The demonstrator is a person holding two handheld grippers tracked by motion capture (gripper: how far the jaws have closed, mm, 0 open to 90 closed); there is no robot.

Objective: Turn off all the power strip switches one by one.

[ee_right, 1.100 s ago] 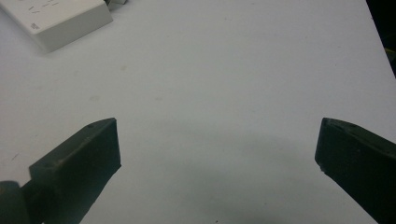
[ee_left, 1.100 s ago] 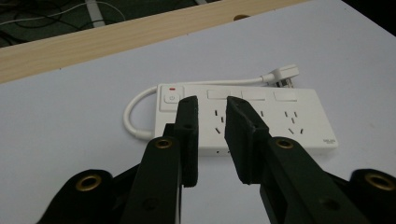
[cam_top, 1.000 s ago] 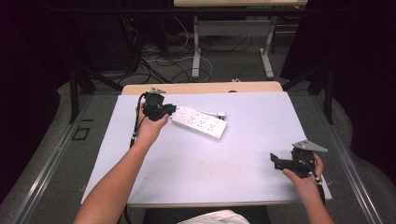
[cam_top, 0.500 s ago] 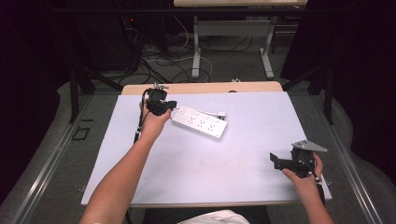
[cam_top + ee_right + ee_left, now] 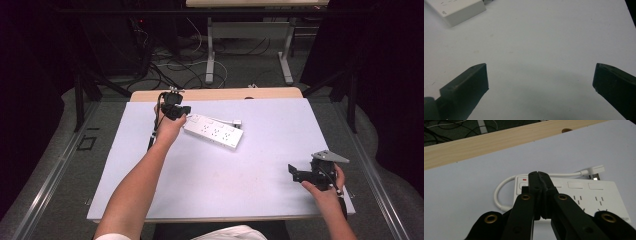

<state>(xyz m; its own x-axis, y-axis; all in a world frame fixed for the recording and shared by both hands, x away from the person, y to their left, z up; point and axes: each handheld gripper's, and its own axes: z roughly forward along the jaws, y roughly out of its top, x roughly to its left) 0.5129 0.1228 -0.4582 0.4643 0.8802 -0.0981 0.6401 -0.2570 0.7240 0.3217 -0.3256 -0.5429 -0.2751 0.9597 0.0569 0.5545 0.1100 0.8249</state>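
Note:
A white power strip [image 5: 214,131] lies slanted on the white tabletop [image 5: 225,175], its short cord looped round to a plug [image 5: 236,122] on its far side. My left gripper [image 5: 182,111] is at the strip's left end. In the left gripper view its jaws [image 5: 538,173] are shut, with the tips over the switch end of the power strip [image 5: 584,195], beside a red mark. Whether they touch it is unclear. My right gripper [image 5: 295,172] is held low near the table's front right corner. It [image 5: 540,75] is open wide with bare tabletop between the jaws and a corner of the strip [image 5: 456,10] far off.
A bare wooden strip [image 5: 215,94] runs along the table's far edge. Behind it are cables on the floor [image 5: 175,60] and the legs of another table [image 5: 210,50]. Dark rails flank the table on both sides.
My left gripper has shifted a little farther away and to the right, staying at the strip's left end. The right gripper and the power strip have kept still.

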